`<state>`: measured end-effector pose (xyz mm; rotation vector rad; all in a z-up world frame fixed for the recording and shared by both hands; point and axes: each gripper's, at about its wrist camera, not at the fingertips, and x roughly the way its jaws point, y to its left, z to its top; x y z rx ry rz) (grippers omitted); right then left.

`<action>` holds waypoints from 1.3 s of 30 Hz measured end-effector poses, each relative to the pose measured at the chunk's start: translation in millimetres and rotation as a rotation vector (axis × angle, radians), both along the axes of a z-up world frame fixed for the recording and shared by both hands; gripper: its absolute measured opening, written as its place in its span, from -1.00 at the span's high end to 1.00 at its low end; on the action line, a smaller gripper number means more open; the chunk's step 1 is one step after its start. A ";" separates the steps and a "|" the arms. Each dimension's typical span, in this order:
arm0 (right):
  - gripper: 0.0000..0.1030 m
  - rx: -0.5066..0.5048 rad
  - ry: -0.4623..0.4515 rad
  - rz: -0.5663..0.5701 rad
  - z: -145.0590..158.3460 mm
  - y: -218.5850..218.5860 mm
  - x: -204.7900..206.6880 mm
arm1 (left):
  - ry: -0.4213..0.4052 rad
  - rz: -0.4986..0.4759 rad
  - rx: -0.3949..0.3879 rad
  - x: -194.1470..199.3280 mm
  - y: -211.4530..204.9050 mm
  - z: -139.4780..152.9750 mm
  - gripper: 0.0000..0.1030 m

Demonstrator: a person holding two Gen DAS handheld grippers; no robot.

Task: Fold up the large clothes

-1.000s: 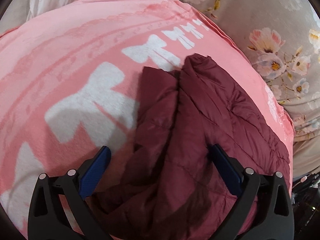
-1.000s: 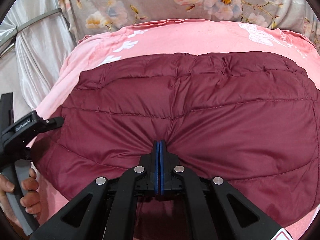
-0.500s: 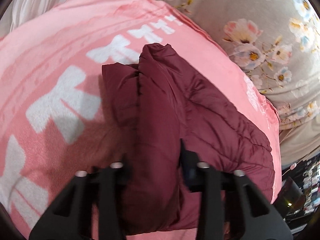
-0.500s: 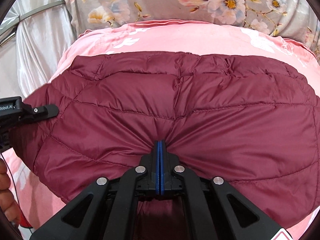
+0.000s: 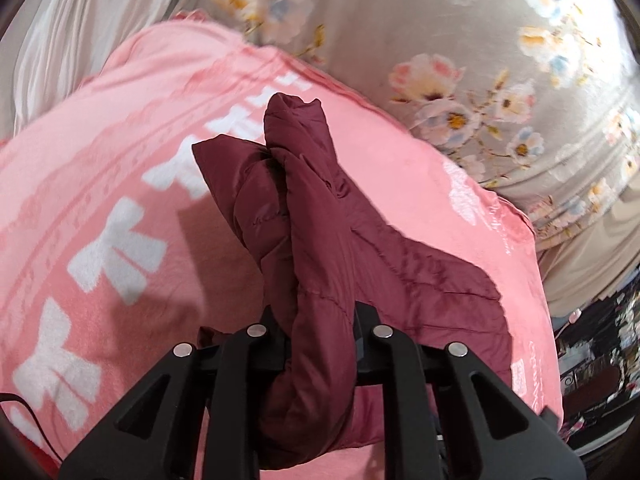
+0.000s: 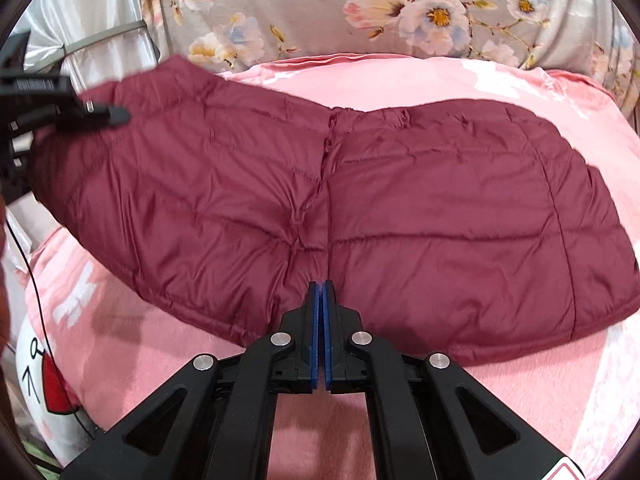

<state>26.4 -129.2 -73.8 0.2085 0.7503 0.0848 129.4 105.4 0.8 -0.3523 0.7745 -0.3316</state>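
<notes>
Two claws, left (image 5: 320, 336) and right (image 6: 322, 300), each pinch one maroon jacket (image 6: 360, 208).

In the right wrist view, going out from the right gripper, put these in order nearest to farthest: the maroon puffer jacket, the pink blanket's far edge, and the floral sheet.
1. Maroon puffer jacket, clamped in the right gripper.
2. Pink blanket's far edge, beyond the jacket.
3. Floral sheet, at the top, behind the blanket.

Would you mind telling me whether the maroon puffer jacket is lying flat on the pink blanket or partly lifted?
Partly lifted. The left tongs are shut on the maroon puffer jacket, raising that end off the pink blanket; its other end rests flat.
</notes>
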 end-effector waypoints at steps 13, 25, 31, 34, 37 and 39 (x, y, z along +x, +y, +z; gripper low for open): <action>1.00 0.140 -0.039 -0.021 -9.8 -32.0 -24.6 | -0.133 -0.252 0.080 -34.3 -133.7 53.6 0.67; 0.92 0.102 -0.053 -0.187 -7.9 -106.0 -102.3 | -0.068 -0.403 0.165 -29.7 -272.2 24.0 0.69; 0.92 0.114 -0.034 -0.232 -17.3 -127.7 -118.9 | -0.001 -0.423 0.201 -26.3 -313.9 -5.5 0.70; 0.92 0.127 -0.022 -0.246 -23.6 -135.1 -123.2 | 0.022 -0.428 0.229 -25.2 -328.3 -19.1 0.70; 0.92 0.137 -0.013 -0.254 -28.3 -138.1 -126.9 | 0.031 -0.429 0.256 -25.7 -338.0 -29.7 0.70; 0.92 0.142 -0.009 -0.257 -32.0 -139.3 -131.0 | 0.036 -0.428 0.275 -26.0 -344.0 -36.4 0.70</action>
